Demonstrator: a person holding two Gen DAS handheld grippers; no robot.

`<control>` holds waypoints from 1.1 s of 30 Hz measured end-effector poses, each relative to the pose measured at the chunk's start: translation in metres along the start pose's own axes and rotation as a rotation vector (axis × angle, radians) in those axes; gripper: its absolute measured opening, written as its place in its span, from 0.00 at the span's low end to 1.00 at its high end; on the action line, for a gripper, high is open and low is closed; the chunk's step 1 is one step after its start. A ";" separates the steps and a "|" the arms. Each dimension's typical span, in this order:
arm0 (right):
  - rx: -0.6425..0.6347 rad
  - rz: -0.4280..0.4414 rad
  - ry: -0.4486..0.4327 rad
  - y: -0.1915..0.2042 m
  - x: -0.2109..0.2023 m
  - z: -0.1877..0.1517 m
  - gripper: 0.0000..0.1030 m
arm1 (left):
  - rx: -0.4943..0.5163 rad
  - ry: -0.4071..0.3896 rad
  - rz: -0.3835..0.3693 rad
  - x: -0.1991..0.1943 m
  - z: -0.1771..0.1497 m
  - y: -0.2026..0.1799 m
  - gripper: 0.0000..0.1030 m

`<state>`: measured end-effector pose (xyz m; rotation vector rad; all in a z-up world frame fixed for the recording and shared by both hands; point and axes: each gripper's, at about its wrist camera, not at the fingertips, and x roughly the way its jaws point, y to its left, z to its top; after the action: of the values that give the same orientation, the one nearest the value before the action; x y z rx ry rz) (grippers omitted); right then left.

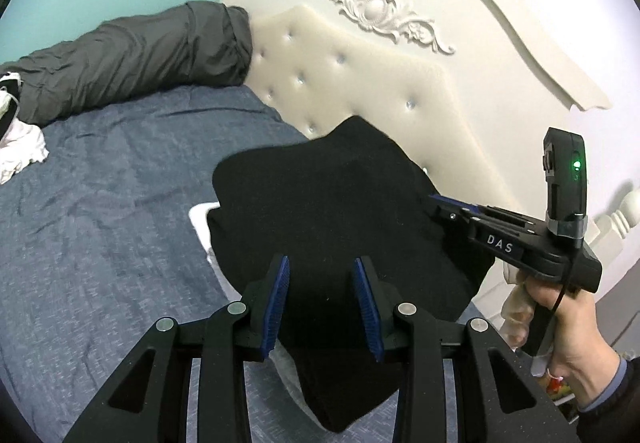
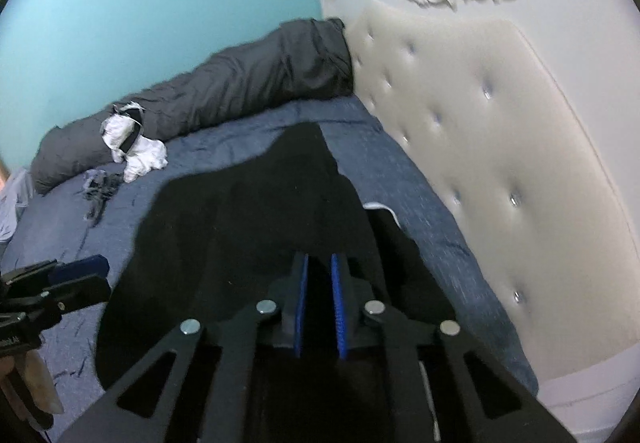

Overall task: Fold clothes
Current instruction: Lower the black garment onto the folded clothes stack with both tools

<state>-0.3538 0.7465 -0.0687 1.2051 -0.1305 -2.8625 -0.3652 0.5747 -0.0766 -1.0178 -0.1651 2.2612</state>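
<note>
A black garment (image 1: 340, 203) hangs lifted over the blue bed sheet (image 1: 100, 223). My left gripper (image 1: 322, 263) is open, its blue pads apart, just under and in front of the cloth. My right gripper (image 1: 436, 203) enters from the right and pinches the garment's right edge. In the right wrist view the right gripper (image 2: 319, 261) has its pads close together on the black garment (image 2: 240, 235), which drapes down over the bed. The left gripper (image 2: 86, 271) shows at the left edge.
A cream tufted headboard (image 1: 360, 83) stands behind. A dark grey duvet roll (image 1: 132, 59) lies along the teal wall. White and black clothes (image 2: 132, 147) are piled on the sheet (image 2: 400, 179). A white item (image 1: 200, 215) peeks from under the garment.
</note>
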 end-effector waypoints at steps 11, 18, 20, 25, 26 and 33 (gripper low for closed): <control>0.017 0.130 -0.109 0.015 -0.019 0.026 0.10 | 0.009 0.021 -0.007 0.019 -0.008 0.004 0.36; -0.001 0.064 0.005 0.003 0.019 0.008 0.05 | 0.009 0.039 0.009 0.028 -0.006 0.013 0.36; 0.025 0.053 0.007 -0.011 0.023 0.001 0.03 | 0.012 0.051 0.005 0.034 -0.007 0.014 0.36; 0.069 0.055 0.017 -0.029 0.034 -0.009 0.01 | 0.019 0.062 0.008 0.047 -0.014 0.014 0.36; 0.068 0.055 0.019 -0.029 0.037 -0.010 0.01 | 0.020 0.064 0.012 0.049 -0.015 0.014 0.36; 0.103 0.037 0.052 -0.043 0.056 -0.022 0.00 | 0.044 0.084 0.018 0.058 -0.017 0.008 0.36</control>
<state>-0.3774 0.7842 -0.1279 1.2783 -0.2988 -2.8216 -0.3856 0.6009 -0.1277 -1.0931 -0.0707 2.2238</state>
